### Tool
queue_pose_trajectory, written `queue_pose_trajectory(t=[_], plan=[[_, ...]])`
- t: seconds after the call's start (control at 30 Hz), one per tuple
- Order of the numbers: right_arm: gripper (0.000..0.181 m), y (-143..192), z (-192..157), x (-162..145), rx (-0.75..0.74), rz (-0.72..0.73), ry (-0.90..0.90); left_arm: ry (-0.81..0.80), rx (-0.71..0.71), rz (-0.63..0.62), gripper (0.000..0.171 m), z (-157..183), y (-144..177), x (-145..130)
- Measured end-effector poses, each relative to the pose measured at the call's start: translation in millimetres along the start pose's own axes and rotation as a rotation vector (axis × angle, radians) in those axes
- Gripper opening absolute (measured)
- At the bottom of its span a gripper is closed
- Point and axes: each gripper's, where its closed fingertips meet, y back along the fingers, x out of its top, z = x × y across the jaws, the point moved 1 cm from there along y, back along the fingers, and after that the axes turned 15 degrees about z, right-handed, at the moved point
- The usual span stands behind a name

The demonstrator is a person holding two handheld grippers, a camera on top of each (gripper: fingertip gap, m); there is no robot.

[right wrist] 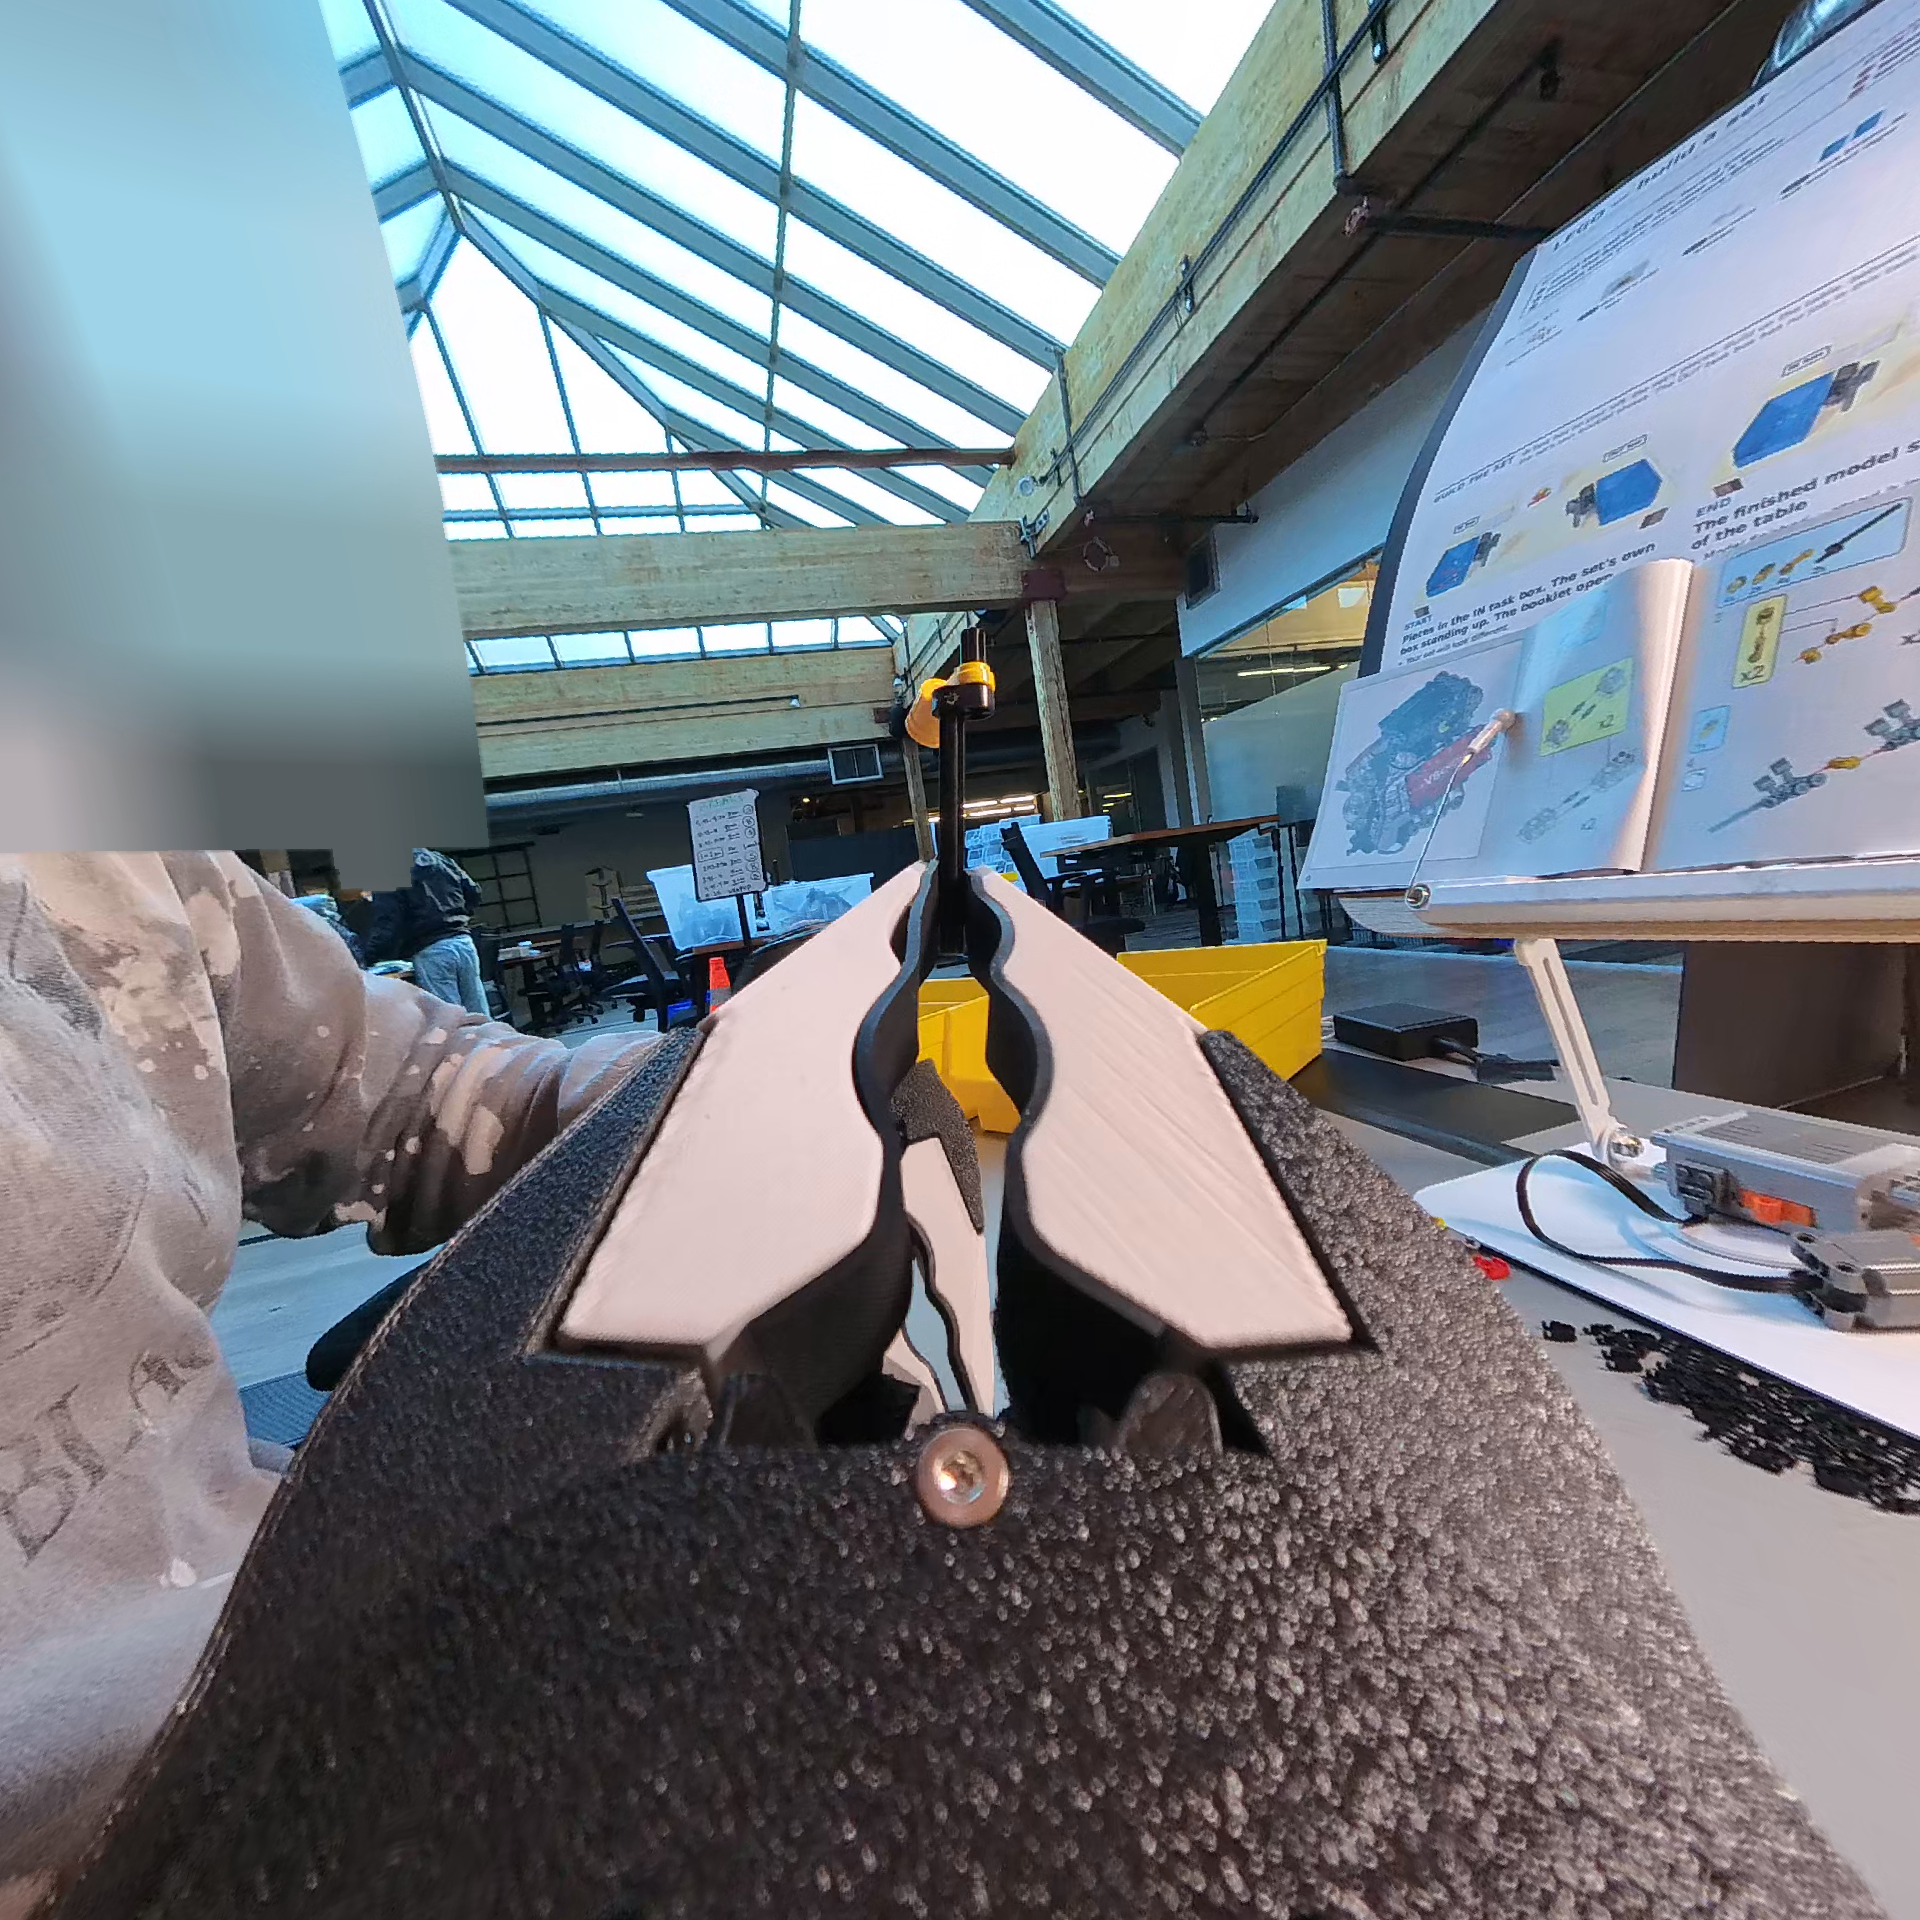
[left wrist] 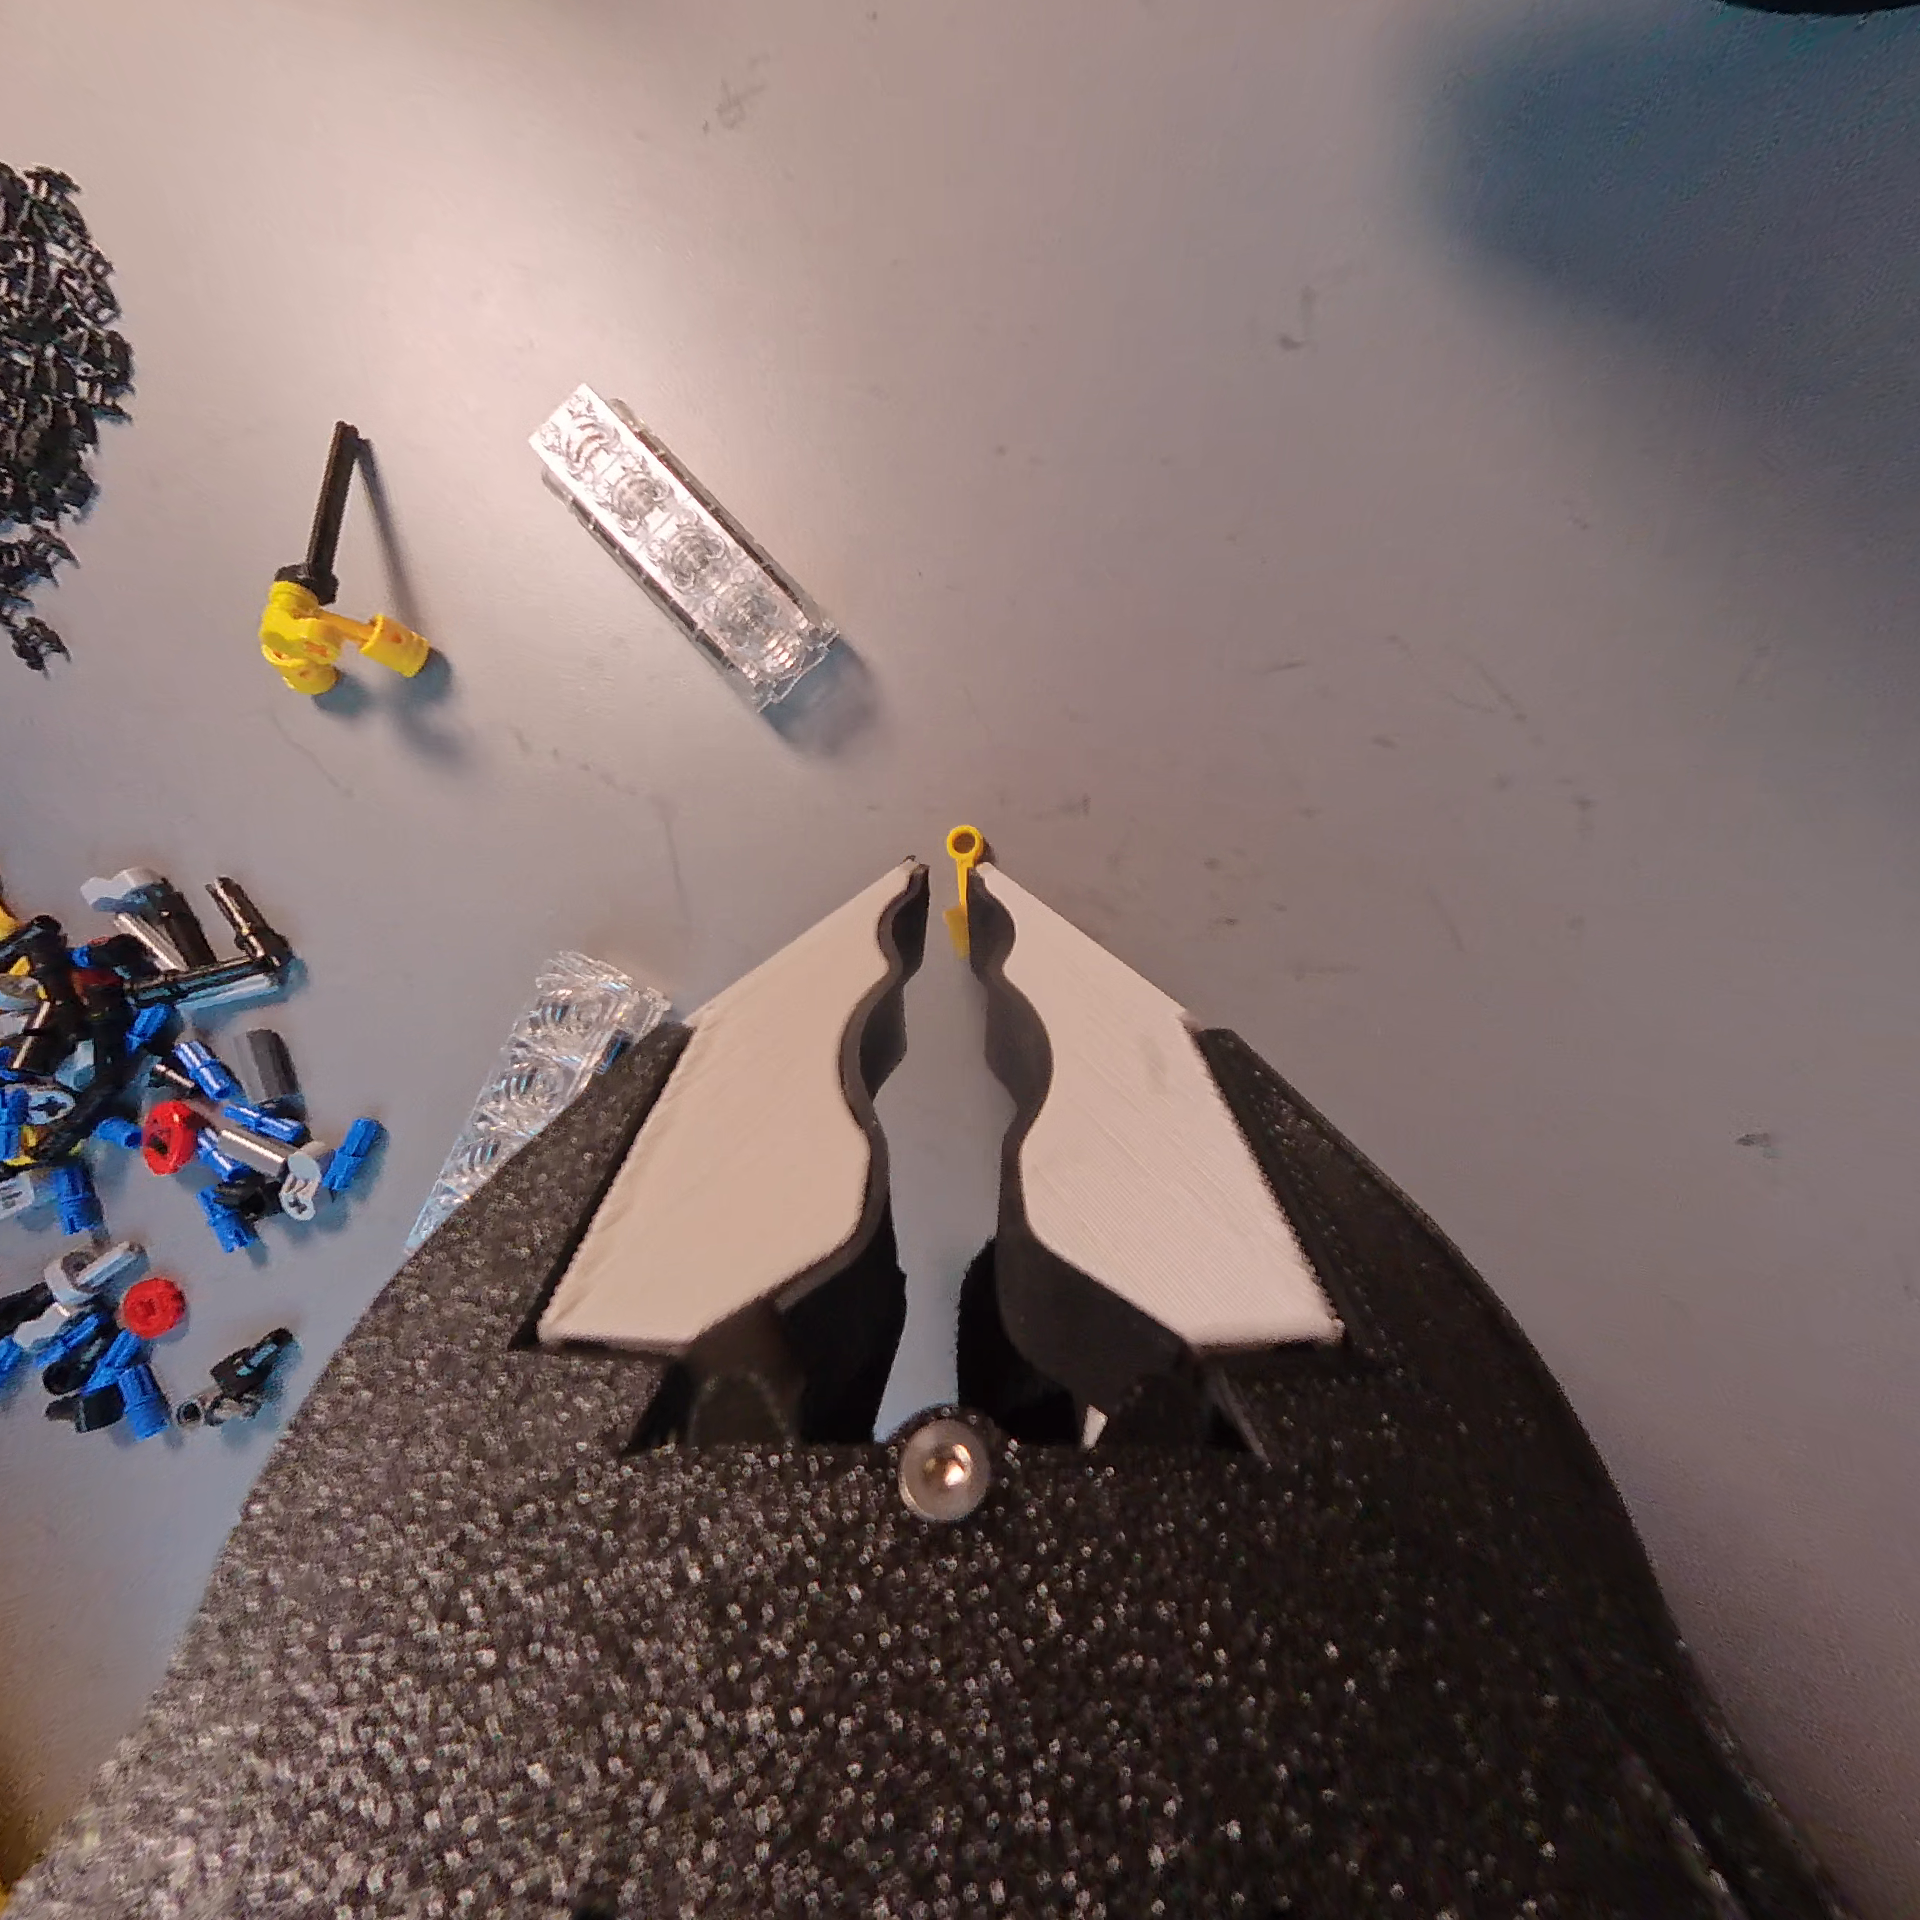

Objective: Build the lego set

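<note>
left gripper [left wrist: 948, 883] jaws nearly closed on a yellow pin [left wrist: 962, 894] above the counter [left wrist: 1247, 520]; right gripper [right wrist: 951, 894] jaws clamp a black axle [right wrist: 953, 821]: keep both grips firm.

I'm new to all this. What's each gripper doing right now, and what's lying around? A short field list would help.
left gripper: shut on small yellow pin, just above the grey table
right gripper: shut on black axle, yellow connector on top, raised
nearby: clear brick, yellow-and-black assembly, mixed parts pile
</note>
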Motion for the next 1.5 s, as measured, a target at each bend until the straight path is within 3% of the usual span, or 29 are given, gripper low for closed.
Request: queue_pose_trajectory(t=[0.2, 0.4, 0.63, 0.7, 1.1, 1.5], plan=[[0.004, 0, -1, 2, 0.003, 0.003, -0.002, 0.081, -0.053, -0.054, 0.008, 2, -7, -7], [0.004, 0, -1, 3, 0.005, 0.008, -0.006, 0.019, -0.027, -0.062, 0.007, 7, -4, -8], [0.004, -1, -2, 1, 0.008, 0.002, -0.013, 0.151, -0.161, 0.013, 0.007, 30, 12, 4], [0.004, -1, -3, 0, 0.01, -0.001, -0.014, 0.164, -0.121, 0.025, 0.007, 21, 13, 4], [0.004, -1, -4, 1, 0.013, -0.001, -0.006, 0.034, -0.064, -0.058, 0.007, 21, 2, -1], [0.004, -2, -7, 3, 0.022, 0.002, -0.004, 0.03, -0.074, -0.117, 0.003, 20, -3, -7]])
